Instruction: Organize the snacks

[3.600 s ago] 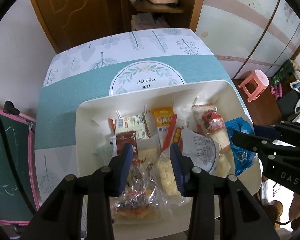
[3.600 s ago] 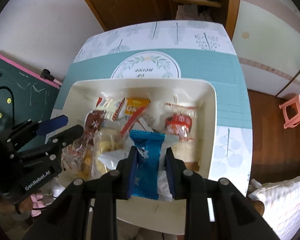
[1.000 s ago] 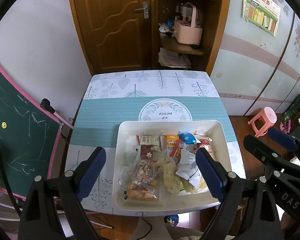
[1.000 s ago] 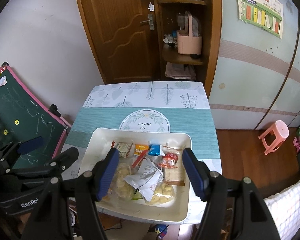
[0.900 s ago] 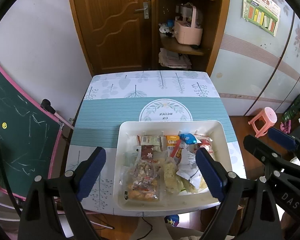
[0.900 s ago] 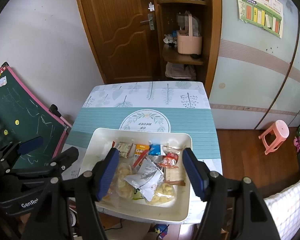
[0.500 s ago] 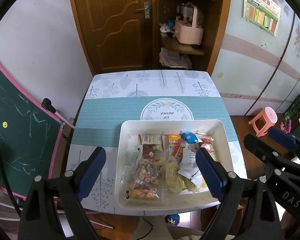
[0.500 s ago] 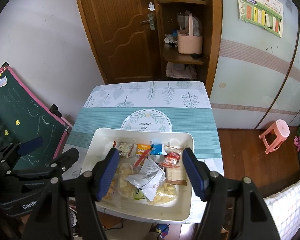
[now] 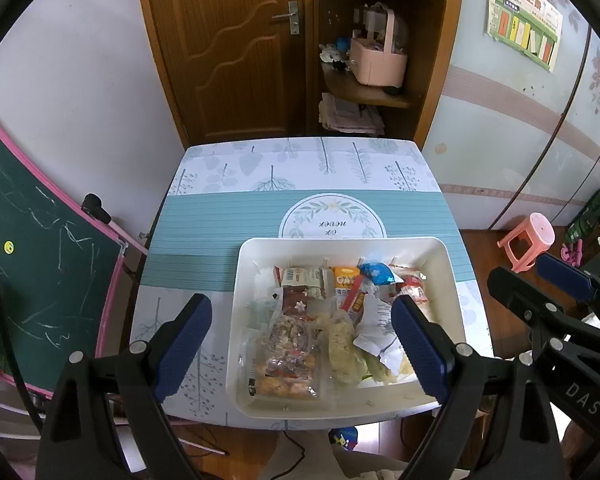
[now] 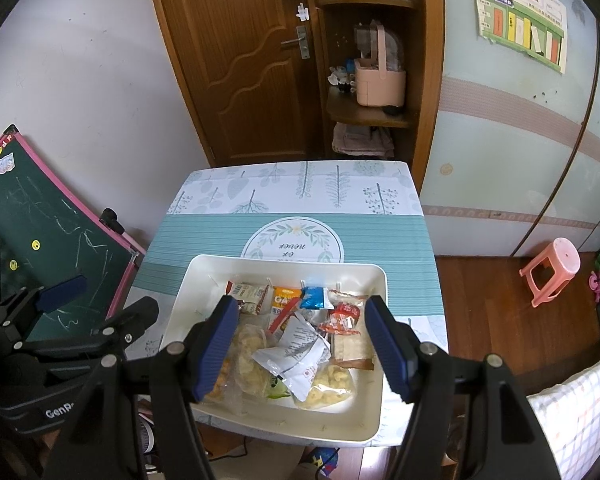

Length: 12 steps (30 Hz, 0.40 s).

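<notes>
Both claws, the left claw and right claw, are hovering spread and empty above the snacks lying piled in the white tray on the near tabletop, so the sorting seems finished or pausing before another reach down.

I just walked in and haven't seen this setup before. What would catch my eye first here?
The white tray heaped with snack packets, on the near right part of the leaf-print table. Close to the lens, the left gripper and right gripper hang above it, jaws open and empty. Behind stand a wooden door and a pink basket on a shelf.
</notes>
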{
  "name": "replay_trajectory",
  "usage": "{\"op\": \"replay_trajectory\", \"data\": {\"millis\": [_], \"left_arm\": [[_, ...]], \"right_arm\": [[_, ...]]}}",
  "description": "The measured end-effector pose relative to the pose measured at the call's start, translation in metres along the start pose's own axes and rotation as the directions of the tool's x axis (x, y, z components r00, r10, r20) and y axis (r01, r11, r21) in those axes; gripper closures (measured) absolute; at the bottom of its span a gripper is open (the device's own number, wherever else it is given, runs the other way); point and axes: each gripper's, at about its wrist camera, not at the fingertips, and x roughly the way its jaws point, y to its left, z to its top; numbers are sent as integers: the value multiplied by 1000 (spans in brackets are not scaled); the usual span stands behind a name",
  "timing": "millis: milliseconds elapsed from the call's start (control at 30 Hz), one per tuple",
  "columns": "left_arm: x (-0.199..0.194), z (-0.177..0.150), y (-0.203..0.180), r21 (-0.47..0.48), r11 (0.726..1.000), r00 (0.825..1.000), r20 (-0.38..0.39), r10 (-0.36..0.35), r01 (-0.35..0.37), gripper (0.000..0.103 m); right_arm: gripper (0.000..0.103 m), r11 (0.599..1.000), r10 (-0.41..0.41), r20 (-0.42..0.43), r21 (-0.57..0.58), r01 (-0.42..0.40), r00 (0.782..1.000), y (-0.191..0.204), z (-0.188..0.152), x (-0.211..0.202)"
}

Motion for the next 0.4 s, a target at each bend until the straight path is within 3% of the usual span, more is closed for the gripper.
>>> {"op": "replay_trajectory", "data": {"millis": [400], "left_arm": [[3, -6, -4, 0, 1000, 1000, -12, -2, 2, 12]], "right_arm": [[37, 1000, 2, -11, 20, -2, 1000, 3, -4, 4]]}}
